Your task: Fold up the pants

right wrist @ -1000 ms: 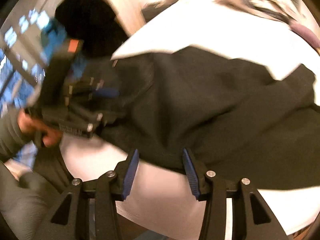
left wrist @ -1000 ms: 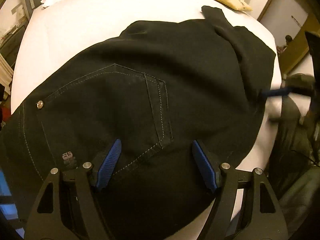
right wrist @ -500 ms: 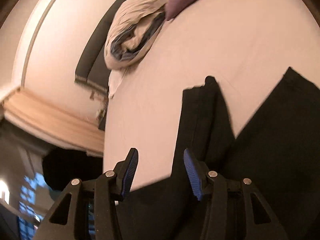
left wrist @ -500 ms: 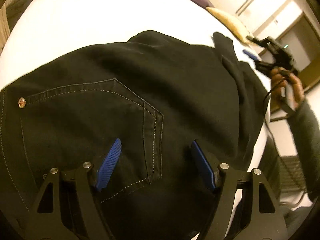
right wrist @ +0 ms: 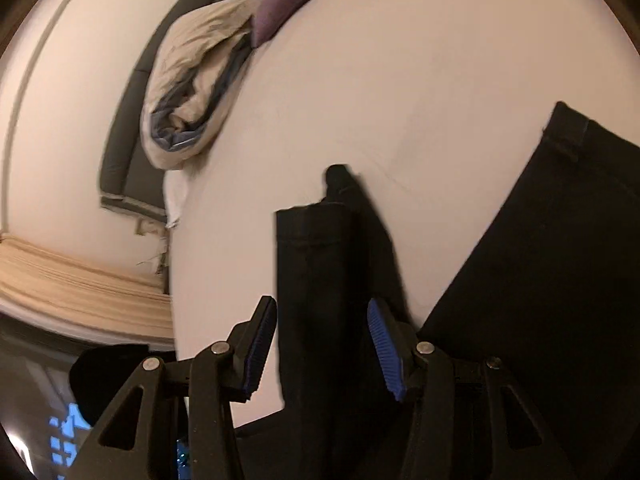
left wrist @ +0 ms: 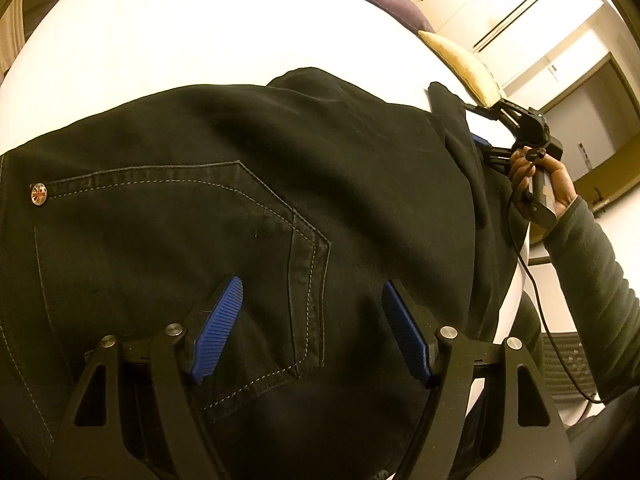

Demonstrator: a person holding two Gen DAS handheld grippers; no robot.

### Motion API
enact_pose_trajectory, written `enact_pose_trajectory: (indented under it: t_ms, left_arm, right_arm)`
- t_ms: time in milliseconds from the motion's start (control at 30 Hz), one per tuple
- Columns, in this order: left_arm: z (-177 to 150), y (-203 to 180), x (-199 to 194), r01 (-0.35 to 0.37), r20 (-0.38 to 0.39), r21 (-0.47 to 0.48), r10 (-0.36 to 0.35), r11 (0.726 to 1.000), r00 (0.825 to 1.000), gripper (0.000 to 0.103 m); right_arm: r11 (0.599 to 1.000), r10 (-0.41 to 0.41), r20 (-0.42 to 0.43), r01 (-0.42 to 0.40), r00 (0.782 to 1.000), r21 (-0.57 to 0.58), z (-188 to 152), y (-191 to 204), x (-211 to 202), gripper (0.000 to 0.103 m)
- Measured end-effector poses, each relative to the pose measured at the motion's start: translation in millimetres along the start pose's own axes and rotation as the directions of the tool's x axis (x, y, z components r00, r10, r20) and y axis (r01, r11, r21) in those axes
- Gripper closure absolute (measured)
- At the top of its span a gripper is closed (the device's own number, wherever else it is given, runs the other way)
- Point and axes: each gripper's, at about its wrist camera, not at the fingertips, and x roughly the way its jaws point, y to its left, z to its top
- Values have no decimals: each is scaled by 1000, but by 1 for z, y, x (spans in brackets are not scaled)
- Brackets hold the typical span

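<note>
Both grippers sit open over the black pants (left wrist: 248,184) spread on the white bed (left wrist: 192,28): the left gripper (left wrist: 312,320) hovers above the back pocket (left wrist: 180,240), while the right gripper (right wrist: 320,344) has swung from the near edge to straddle a leg hem (right wrist: 316,240), not yet pinching. That suggests a leg fold is starting. Bare sheet stretches toward the far pillows (right wrist: 280,12).

No readable text, labels or numbers anywhere.
</note>
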Motion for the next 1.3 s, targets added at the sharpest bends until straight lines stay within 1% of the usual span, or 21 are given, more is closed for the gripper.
enact_pose_trajectory:
  t_ms: [167, 200, 233, 267, 333, 400, 467, 533, 600, 667, 700, 733, 767, 800, 833, 900, 933, 1133, 1233, 1300]
  left_arm:
    - [0, -2, 2, -6, 2, 3, 6, 1000, 1000, 33]
    - [0, -2, 2, -8, 3, 2, 8, 1000, 1000, 33]
    - [0, -3, 3, -9, 3, 3, 9, 1000, 1000, 33]
    - [-1, -2, 3, -11, 4, 2, 11, 1000, 1000, 33]
    - [-1, -3, 3, -14, 4, 2, 14, 1000, 1000, 33]
    - [-1, -5, 3, -14, 3, -1, 14, 1000, 1000, 33]
    - [-1, -6, 4, -16, 3, -3, 16, 1000, 1000, 33]
    - [-1, -6, 5, -19, 2, -5, 19, 1000, 1000, 33]
    - [0, -6, 4, -16, 2, -13, 16, 1000, 1000, 33]
    - [1, -4, 4, -7, 6, -28, 7, 1000, 1000, 31]
    - [1, -3, 3, -3, 9, -36, 4, 999, 1000, 31]
    - [2, -3, 3, -2, 12, -45, 3, 999, 1000, 31]
    - [2, -3, 3, -4, 13, -50, 4, 999, 1000, 31]
    - [3, -4, 4, -7, 13, -53, 8, 999, 1000, 31]
    - [3, -4, 4, -12, 12, -56, 13, 998, 1000, 31]
    - [5, -5, 4, -19, 10, -65, 20, 998, 1000, 31]
    - [6, -5, 4, -20, 9, -73, 20, 997, 1000, 31]
    - [14, -1, 4, -18, 11, -128, 19, 992, 1000, 30]
    - [14, 0, 4, -31, 14, -130, 33, 991, 999, 30]
    - [15, -2, 5, -43, 11, -122, 44, 992, 999, 30]
  right_arm:
    - [999, 39, -57, -38, 998, 2, 10, 5, 28, 52]
    - [999, 52, -63, -53, 997, -5, 12, 7, 31, 61]
    - [998, 63, -68, -64, 996, -8, 15, 9, 36, 84]
    - [997, 74, -74, -75, 995, -10, 17, 12, 39, 94]
    - [997, 58, -60, -61, 997, -46, 19, 21, 38, 98]
    - [995, 49, -33, -52, 998, -88, 17, 29, 28, 99]
    - [994, 67, 11, -66, 998, -88, 19, 33, 12, 99]
    - [992, 101, 78, -95, 992, -82, 22, 34, -20, 99]
    - [989, 134, 153, -122, 979, -83, 20, 27, -62, 99]
    - [990, 139, 243, -131, 960, -50, 11, 1, -109, 99]
    - [992, 128, 273, -127, 953, -21, 7, -14, -124, 99]
    - [995, 89, 306, -101, 948, 23, -1, -37, -141, 99]
    - [995, 33, 325, -60, 945, 74, -10, -60, -152, 99]
    - [991, -7, 325, -35, 946, 125, -20, -83, -159, 99]
    - [986, -30, 316, -23, 948, 163, -27, -100, -161, 99]
    - [978, -48, 306, -16, 951, 206, -41, -123, -162, 99]
    - [977, -39, 316, -30, 948, 209, -46, -127, -163, 99]
    - [979, -36, 340, -35, 940, 201, -51, -123, -166, 99]
    - [973, -26, 350, -57, 937, 224, -58, -126, -170, 99]
    - [973, -35, 356, -49, 934, 225, -58, -126, -173, 99]
